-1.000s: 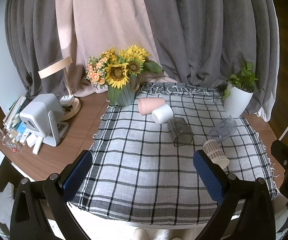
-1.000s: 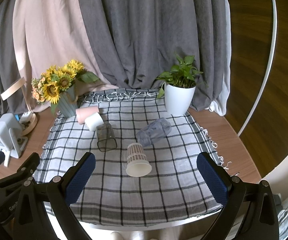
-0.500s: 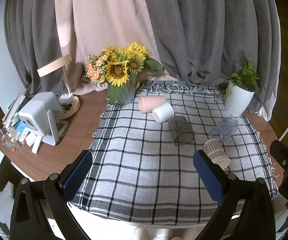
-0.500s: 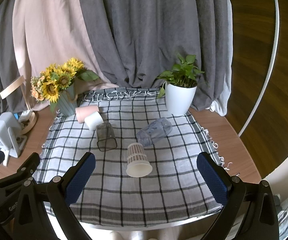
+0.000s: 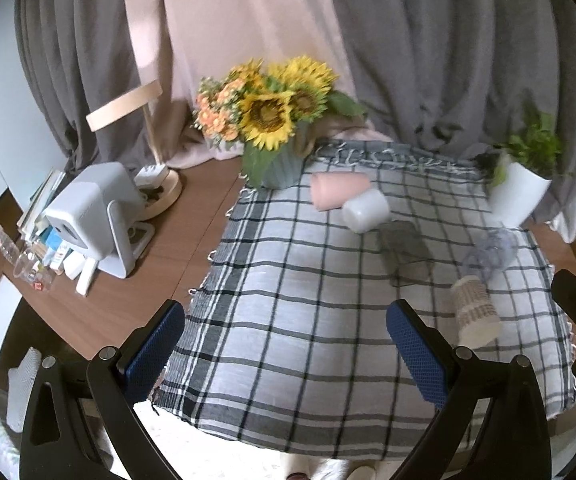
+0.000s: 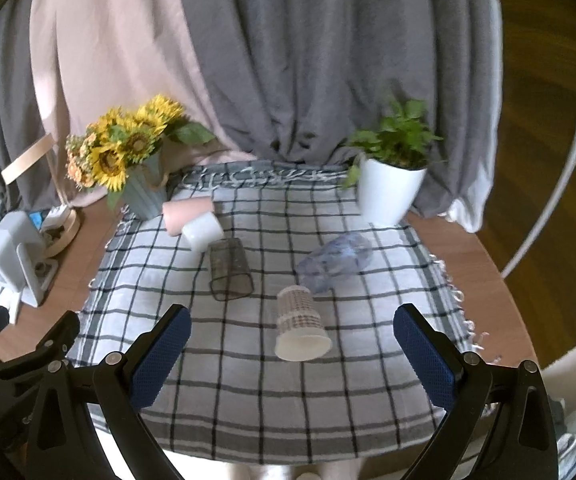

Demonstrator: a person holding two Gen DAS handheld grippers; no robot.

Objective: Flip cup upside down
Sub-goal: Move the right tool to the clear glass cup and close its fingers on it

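Observation:
Several cups lie on their sides on a checked cloth (image 6: 248, 400): a patterned paper cup (image 6: 301, 329) nearest me, a dark clear cup (image 6: 229, 274), a bluish clear cup (image 6: 338, 261), a white cup (image 6: 202, 230) and a pink cup (image 6: 186, 213). In the left wrist view the paper cup (image 5: 475, 310) lies at the right, the white cup (image 5: 366, 210) and pink cup (image 5: 338, 190) farther back. My right gripper (image 6: 290, 360) is open and empty, just short of the paper cup. My left gripper (image 5: 286, 354) is open and empty above the cloth's front left.
A sunflower vase (image 6: 144, 192) stands at the cloth's back left, a white potted plant (image 6: 388, 192) at the back right. A white device (image 5: 92, 220), a wooden lamp (image 5: 160, 184) and small clutter sit on the brown table (image 5: 160, 264) at the left. Curtains hang behind.
Both views have shifted slightly and blurred; both grippers have moved a little forward toward the cups. The cups have not moved and both grippers stay open.

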